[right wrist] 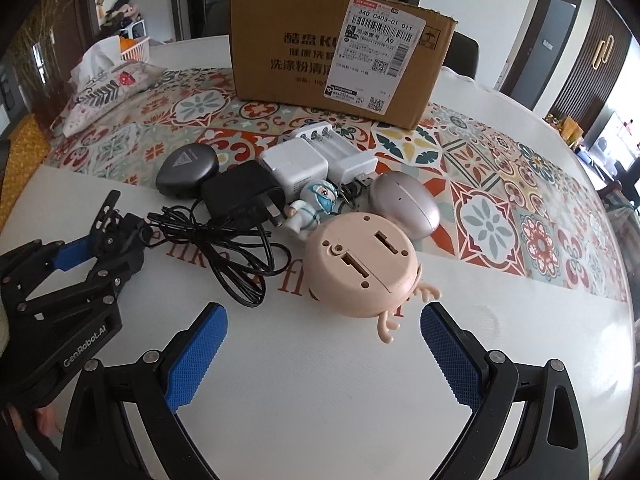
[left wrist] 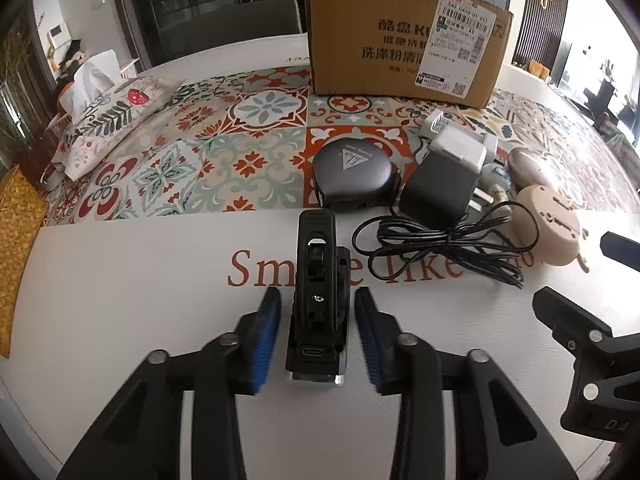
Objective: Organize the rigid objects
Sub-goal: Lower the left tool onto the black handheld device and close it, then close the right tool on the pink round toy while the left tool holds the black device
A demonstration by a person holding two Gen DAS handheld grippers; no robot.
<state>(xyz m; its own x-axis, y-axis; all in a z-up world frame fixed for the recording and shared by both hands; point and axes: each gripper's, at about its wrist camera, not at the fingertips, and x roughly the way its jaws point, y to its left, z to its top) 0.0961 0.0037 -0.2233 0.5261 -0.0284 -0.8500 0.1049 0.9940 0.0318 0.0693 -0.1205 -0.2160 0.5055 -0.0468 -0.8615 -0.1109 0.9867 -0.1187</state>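
The black gadget [left wrist: 318,264] is clamped by the left gripper [left wrist: 317,296] on the table [left wrist: 120,320]; the cord [left wrist: 440,248] at 1 o'clock could be snagged. The right gripper [right wrist: 323,309] is held apart; the round toy [right wrist: 360,264] at 12 o'clock could be knocked.

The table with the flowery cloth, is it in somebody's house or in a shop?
Most likely a home, a dining or living room. The patterned tablecloth, a tissue pouch and a delivery cardboard box on the table point that way, with a chair behind.

Home dining room: patterned tablecloth [left wrist: 248,128] on table, tissue pouch [left wrist: 112,120], glass-door cabinet [left wrist: 192,4].
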